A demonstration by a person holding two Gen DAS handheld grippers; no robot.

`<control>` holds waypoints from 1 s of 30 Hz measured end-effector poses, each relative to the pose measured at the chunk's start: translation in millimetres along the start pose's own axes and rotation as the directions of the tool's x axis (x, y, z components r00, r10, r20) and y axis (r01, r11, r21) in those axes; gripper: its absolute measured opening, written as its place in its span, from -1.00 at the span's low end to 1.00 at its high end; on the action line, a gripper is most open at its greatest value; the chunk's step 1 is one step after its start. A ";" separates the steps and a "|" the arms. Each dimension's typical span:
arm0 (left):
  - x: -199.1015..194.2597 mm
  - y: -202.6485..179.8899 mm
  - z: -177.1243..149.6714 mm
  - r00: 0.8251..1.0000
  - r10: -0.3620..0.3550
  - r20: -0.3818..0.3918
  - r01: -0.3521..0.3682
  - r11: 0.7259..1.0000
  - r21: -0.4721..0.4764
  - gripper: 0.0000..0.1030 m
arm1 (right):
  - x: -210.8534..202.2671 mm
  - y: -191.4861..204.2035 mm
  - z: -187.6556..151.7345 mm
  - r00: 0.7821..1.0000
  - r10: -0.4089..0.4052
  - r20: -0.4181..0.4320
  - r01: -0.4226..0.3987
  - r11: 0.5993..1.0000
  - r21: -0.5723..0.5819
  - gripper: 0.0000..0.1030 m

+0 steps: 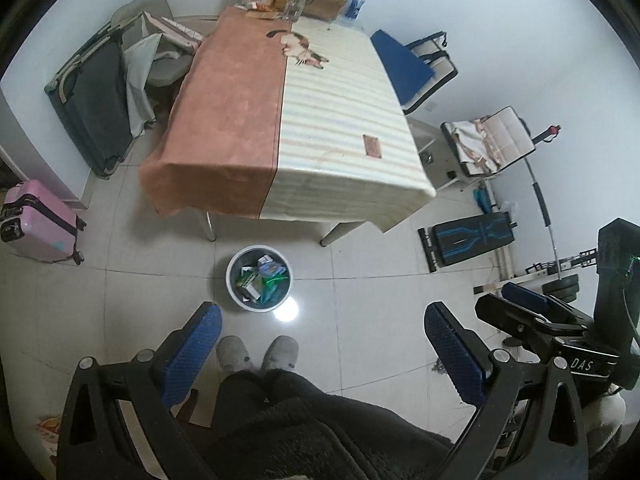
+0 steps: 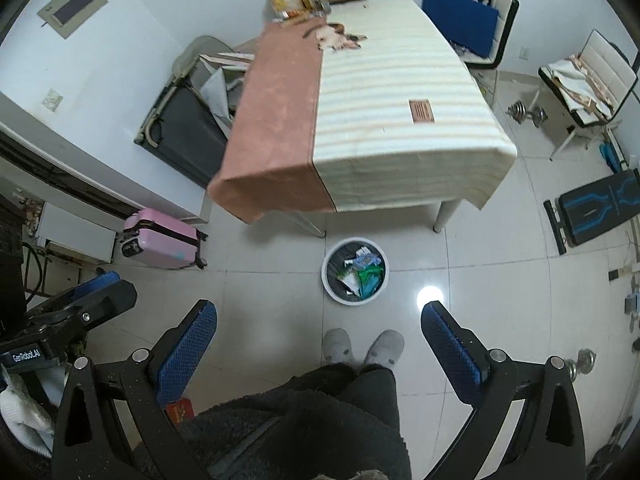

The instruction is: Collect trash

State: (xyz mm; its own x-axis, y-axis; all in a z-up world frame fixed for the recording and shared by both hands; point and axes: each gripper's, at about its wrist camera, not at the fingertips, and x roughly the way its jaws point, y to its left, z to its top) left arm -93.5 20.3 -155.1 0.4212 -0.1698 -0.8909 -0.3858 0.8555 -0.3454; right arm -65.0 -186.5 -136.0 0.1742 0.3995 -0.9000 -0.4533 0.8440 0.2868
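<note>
Green, white and blue wrappers and small cartons (image 1: 262,280) lie heaped inside a round grey bin with a pale rim (image 1: 240,303), which stands on the glossy tiled floor (image 1: 360,300) just in front of the table's near edge. In the right wrist view the same bin (image 2: 332,294) sits between the table legs and the person's feet, with a ceiling light's glare on the tiles beside it.

Nearer the cameras, a pair of grey slippers (image 1: 258,353) point toward the bin, below dark trouser legs (image 1: 280,408).

Both tools hang high above the floor, well apart from the trash. The left gripper (image 1: 322,344) has its blue-padded fingers (image 1: 192,350) spread wide with nothing between them; the right gripper (image 2: 318,342) stands equally wide and empty.

Behind the bin, the table (image 1: 224,208) wears a cloth half terracotta, half cream-striped, its near part bare except for a small reddish patch (image 1: 372,146). Bags, bottles and a cardboard box (image 1: 320,4) crowd its far end by the wall. A pink suitcase (image 1: 36,222) stands to the left, a blue-cushioned chair (image 1: 404,64) and a black exercise bench (image 1: 468,240) to the right.
</note>
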 end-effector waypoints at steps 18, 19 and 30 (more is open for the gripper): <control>-39.0 -15.9 -8.5 0.999 -0.019 0.044 0.020 1.000 -0.007 1.00 | -34.7 22.7 2.5 1.000 0.024 0.002 -0.024 0.999 -0.039 1.00; -39.8 -16.0 -9.0 0.999 -0.018 0.043 0.018 1.000 -0.005 1.00 | -35.1 22.1 2.2 1.000 0.024 0.001 -0.024 0.999 -0.041 1.00; -42.7 -19.4 -14.2 0.999 -0.002 0.043 0.002 1.000 -0.008 1.00 | -39.3 21.3 -1.8 1.000 0.027 -0.012 -0.027 0.999 -0.030 1.00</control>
State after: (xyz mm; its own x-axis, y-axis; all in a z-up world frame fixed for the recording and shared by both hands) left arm -115.7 4.0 -114.6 0.4567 -0.1502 -0.8769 -0.3917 0.8510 -0.3497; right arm -83.0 -184.8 -95.2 0.1515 0.4179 -0.8958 -0.4840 0.8215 0.3014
